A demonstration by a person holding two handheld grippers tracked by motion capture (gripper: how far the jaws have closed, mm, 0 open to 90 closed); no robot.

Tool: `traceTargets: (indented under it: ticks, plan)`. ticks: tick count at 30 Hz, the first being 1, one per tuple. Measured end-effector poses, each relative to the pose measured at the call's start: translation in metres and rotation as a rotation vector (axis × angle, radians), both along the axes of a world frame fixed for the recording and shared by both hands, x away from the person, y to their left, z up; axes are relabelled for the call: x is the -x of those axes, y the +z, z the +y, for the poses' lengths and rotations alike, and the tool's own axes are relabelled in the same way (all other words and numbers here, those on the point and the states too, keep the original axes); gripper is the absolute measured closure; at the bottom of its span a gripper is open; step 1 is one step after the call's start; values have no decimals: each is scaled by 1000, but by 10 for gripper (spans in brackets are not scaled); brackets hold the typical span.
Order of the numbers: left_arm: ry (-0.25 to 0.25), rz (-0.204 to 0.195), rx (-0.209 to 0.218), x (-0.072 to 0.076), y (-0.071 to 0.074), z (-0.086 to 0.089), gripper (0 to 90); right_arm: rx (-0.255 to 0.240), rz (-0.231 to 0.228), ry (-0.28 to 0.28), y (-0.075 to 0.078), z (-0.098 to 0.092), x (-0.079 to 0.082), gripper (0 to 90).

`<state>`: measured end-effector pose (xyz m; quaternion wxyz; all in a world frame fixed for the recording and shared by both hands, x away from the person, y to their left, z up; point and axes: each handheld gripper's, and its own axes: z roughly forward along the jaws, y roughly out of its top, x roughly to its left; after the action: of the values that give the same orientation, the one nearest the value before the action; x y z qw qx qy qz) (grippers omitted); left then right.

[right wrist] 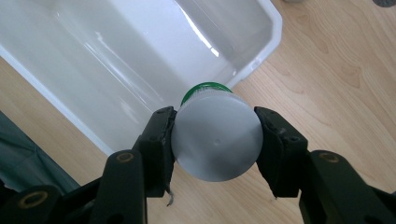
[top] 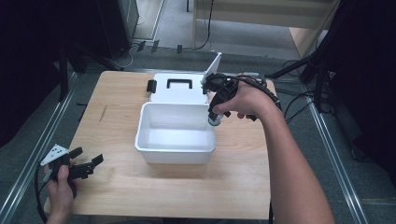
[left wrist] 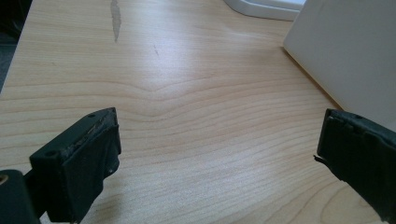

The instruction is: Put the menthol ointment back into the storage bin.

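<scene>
Over the right rim of the white box [top: 175, 140], the right gripper [top: 215, 116] pinches a small bottle [right wrist: 215, 140] with a green cap, held above the box's edge. Well to the left of the box, the left gripper [top: 88, 163] hangs over the wooden table [top: 243, 186] with its jaws spread wide and nothing between them.

Looks like a lab or recording studio: small wooden table [top: 177, 186] set between aluminium rails [top: 28, 163] on grey carpet [top: 261, 58], black curtains [top: 28, 70] at both sides, stand legs [top: 70, 60] and loose cables [top: 299, 100] around.
</scene>
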<state>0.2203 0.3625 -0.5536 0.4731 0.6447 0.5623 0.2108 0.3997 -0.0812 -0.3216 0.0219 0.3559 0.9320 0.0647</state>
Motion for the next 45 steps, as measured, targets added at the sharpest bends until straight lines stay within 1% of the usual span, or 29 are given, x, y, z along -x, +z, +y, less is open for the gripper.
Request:
traceTargets:
  ticks: [6,13,15,19,20,21,24,29,31,33,40,45]
  plan:
    - [0,-2,1,0,0,0,3,-3,-1,30,-3,12,2,518]
    - [0,0,0,0,0,0,3,-9,-3,62,-7,20,2,518]
    - [2,-2,3,0,0,0,3,0,-3,76,-9,22,2,518]
    - [3,-3,3,0,0,0,3,2,-5,96,-13,25,3,518]
    - [3,-3,3,0,0,0,3,0,-9,109,-14,26,2,518]
    - [3,-3,3,0,0,0,3,1,-6,103,-15,27,3,518]
    - [2,-1,3,0,0,0,3,6,-3,117,-18,30,3,517]
    - [2,-3,4,0,0,0,3,-3,-6,147,-27,34,2,517]
    - [2,-4,4,0,0,0,3,5,-2,155,-31,36,2,517]
    - [0,-3,1,0,0,0,3,9,-3,175,-34,37,2,517]
    - [-1,-3,1,0,0,0,3,8,-9,200,-44,39,1,517]
    - [1,-1,4,0,0,0,3,5,-6,218,-56,41,1,517]
